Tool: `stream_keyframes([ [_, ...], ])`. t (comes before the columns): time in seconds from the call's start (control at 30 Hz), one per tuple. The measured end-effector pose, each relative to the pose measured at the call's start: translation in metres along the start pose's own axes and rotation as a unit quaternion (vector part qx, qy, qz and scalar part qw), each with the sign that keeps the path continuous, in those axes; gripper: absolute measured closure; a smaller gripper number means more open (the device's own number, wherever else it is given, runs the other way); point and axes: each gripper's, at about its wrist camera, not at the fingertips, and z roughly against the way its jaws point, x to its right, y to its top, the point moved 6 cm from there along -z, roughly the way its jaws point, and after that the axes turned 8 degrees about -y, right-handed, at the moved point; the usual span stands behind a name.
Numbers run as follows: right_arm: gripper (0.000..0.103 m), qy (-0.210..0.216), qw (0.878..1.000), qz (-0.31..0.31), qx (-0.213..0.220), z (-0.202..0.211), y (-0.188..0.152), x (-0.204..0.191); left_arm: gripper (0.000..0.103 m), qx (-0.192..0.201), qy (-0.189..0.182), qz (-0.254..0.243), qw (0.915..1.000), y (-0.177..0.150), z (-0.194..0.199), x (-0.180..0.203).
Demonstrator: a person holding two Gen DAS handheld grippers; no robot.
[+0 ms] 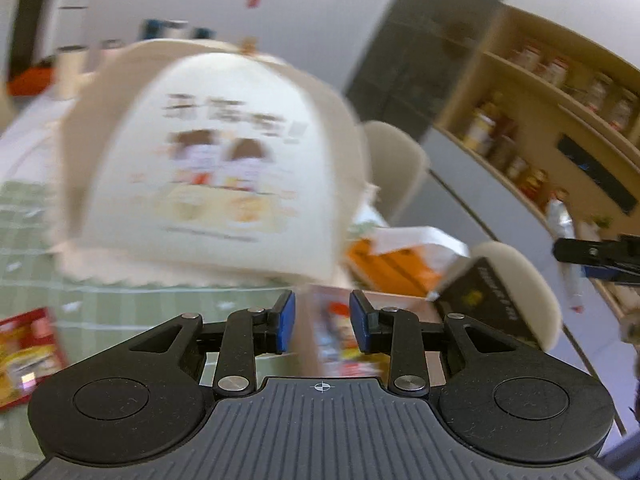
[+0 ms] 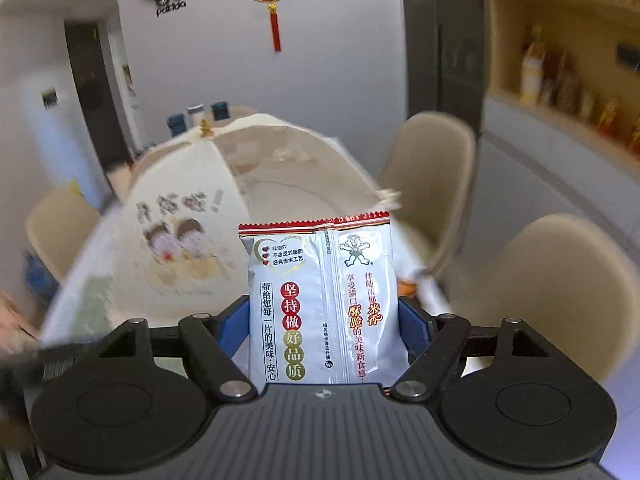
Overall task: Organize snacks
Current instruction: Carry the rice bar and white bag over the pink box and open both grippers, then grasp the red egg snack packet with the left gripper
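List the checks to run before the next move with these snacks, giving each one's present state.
1. White snack packet secure in right gripper: ok, upright between both pads.
2. Left gripper free: cannot tell; a colourful packet shows between its pads, blurred.
3. Path ahead free: not ok, the food cover stands directly ahead.
4. Remaining snacks found: ok, a red packet lies on the green tablecloth.
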Motion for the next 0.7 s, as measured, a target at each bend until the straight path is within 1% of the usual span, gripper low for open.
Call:
stream_keyframes([
  [0.03,0.018,-0.005,1.000,0.001,-0.019,-0.014,-0.002,-0.005,0.069,0.001,0.012,0.011,0.9999,-0.003,0.009,-0.014],
  [0.07,0.019,-0.024,0.999,0.000,-0.034,-0.027,-0.006,-0.008,0.069,0.001,0.020,0.018,0.9996,-0.006,0.018,-0.026],
  [0.1,0.019,-0.034,0.999,-0.001,-0.039,-0.033,-0.011,-0.010,0.069,0.002,0.027,0.024,0.9993,-0.011,0.028,-0.041],
  [0.13,0.019,-0.035,0.999,-0.003,-0.042,-0.038,-0.017,-0.013,0.069,0.003,0.030,0.025,0.9992,-0.016,0.038,-0.052],
  [0.2,0.019,-0.033,0.998,0.002,-0.050,-0.041,-0.030,-0.020,0.069,-0.004,0.045,0.027,0.9986,-0.027,0.055,-0.079],
  [0.23,0.019,-0.035,0.998,0.006,-0.052,-0.042,-0.037,-0.024,0.069,-0.010,0.060,0.032,0.9976,-0.035,0.063,-0.095],
  [0.33,0.019,-0.043,0.997,0.020,-0.058,-0.042,-0.061,-0.036,0.069,-0.023,0.098,0.053,0.9935,-0.049,0.080,-0.139],
  [0.4,0.019,-0.037,0.996,0.029,-0.073,-0.041,-0.081,-0.047,0.069,-0.025,0.114,0.072,0.9905,-0.053,0.089,-0.169],
  [0.47,0.019,-0.024,0.995,0.040,-0.087,-0.039,-0.103,-0.058,0.069,-0.019,0.135,0.089,0.9866,-0.050,0.095,-0.200],
  [0.57,0.019,-0.013,0.993,0.059,-0.105,-0.033,-0.144,-0.076,0.069,-0.004,0.170,0.097,0.9807,-0.038,0.096,-0.241],
  [0.7,0.019,0.011,0.987,0.075,-0.142,-0.018,-0.199,-0.094,0.069,-0.010,0.172,0.110,0.9789,-0.025,0.071,-0.289],
])
